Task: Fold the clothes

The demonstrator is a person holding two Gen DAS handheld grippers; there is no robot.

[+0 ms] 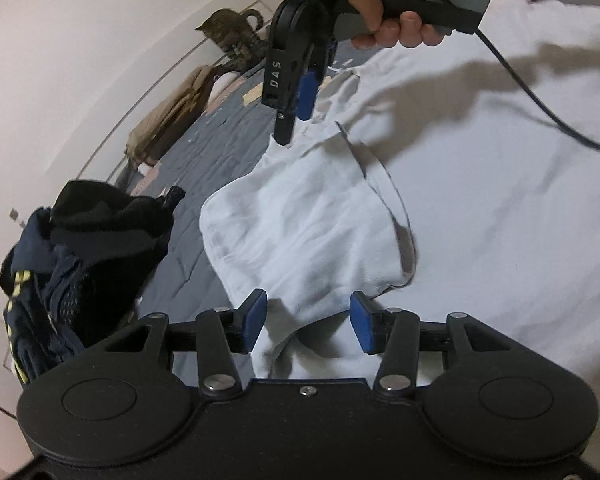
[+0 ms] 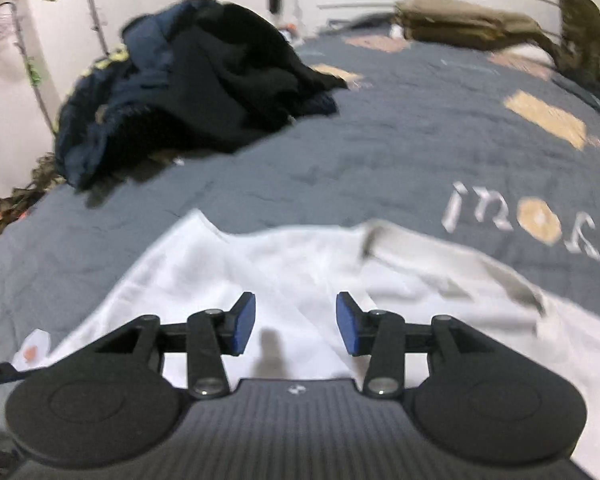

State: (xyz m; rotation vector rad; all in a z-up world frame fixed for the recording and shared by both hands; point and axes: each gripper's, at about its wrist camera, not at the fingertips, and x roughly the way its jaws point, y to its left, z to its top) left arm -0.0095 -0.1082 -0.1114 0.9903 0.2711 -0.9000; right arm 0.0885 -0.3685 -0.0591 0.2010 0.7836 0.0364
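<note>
A white garment (image 1: 312,220) lies partly folded on the grey quilt (image 1: 220,152). My left gripper (image 1: 308,320) is open at its near edge; a bunched fold of the cloth sits between the blue pads (image 1: 256,318) without being pressed. In the left wrist view my right gripper (image 1: 294,114), held by a hand (image 1: 388,8), points down at the garment's far corner. The right wrist view is blurred. There my right gripper (image 2: 296,324) is open just above the white garment (image 2: 300,272), with nothing clamped between its pads.
A heap of dark navy and black clothes (image 1: 92,248) (image 2: 204,80) lies on the quilt (image 2: 380,140) to the left. A folded brown blanket (image 2: 460,24) and a cat (image 2: 580,28) (image 1: 228,36) are at the far edge by the wall. A black cable (image 1: 540,108) trails from the right gripper.
</note>
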